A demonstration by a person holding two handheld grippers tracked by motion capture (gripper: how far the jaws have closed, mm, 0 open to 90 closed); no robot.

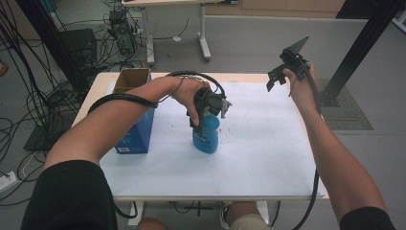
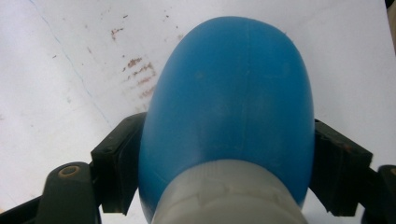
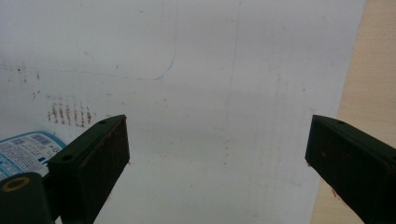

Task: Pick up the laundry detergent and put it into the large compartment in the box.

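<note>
High view: we see the blue bottle (image 1: pixel 206 136) standing upright on the white sheet (image 1: pixel 268 143) that covers the table (image 1: pixel 103 81), and we take that bottle as our landmark. The left gripper (image 1: pixel 210 103) sits right on top of the bottle, gripped from above by the left hand (image 1: pixel 189 91), with its cable looping back over the forearm. In the left gripper view we see both black jaws pressed against the two sides of the bottle's blue body (image 2: pixel 229 102), just under the white cap (image 2: pixel 229 196), so this gripper is clamped on the bottle. The sheet behind the bottle there has small brownish marks (image 2: pixel 140 74). To the left of the bottle, near but not touching, stands an open blue carton (image 1: pixel 136 120) with a brown cardboard top, partly hidden by the left forearm. The right gripper (image 1: pixel 287 67) is held up in the air well to the right of the bottle and farther back, in the right hand (image 1: pixel 304 91). In the right gripper view its two jaws stand wide apart with nothing between them, looking down on the sheet; a corner of the bottle's printed label (image 3: pixel 25 151) shows at lower left, and the bare wood table edge (image 3: pixel 369 70) runs along the right.
</note>
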